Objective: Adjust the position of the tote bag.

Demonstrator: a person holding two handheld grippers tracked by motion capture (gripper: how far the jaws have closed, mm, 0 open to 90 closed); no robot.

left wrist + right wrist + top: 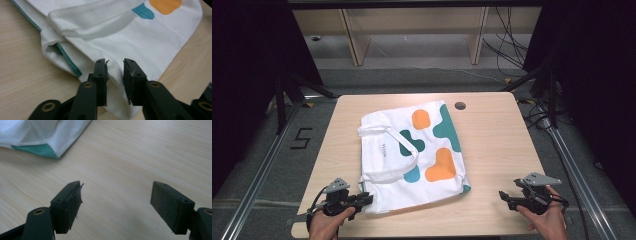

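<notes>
We see a white canvas tote bag (412, 155) lying flat on the pale wood-grain table (492, 150), printed with rounded orange and teal blobs, its two webbing handles (384, 172) looped across the panel on the side nearer the left gripper (362, 201). That gripper sits at the bag's near corner, its jaws narrowed to a small gap that straddles a raised fold of the hem; in the left gripper view (115, 75) the cloth (117, 50) humps up between the black, ribbed pads, and we judge that it is placed there because a folded, double-thick edge gives thin fabric enough body to pinch. Whether the pads already press the cloth we cannot tell. A teal-piped seam (70, 63) runs just to the left of those jaws. The right gripper (507, 196) rests well clear of the bag, its jaws spread wide over bare table (117, 195), with the bag's teal-tipped corner (37, 150) ahead and to the left of it, probably waiting for a second hold. The weave reads as coarse, matte and limp, so it should drape rather than keep shape.
</notes>
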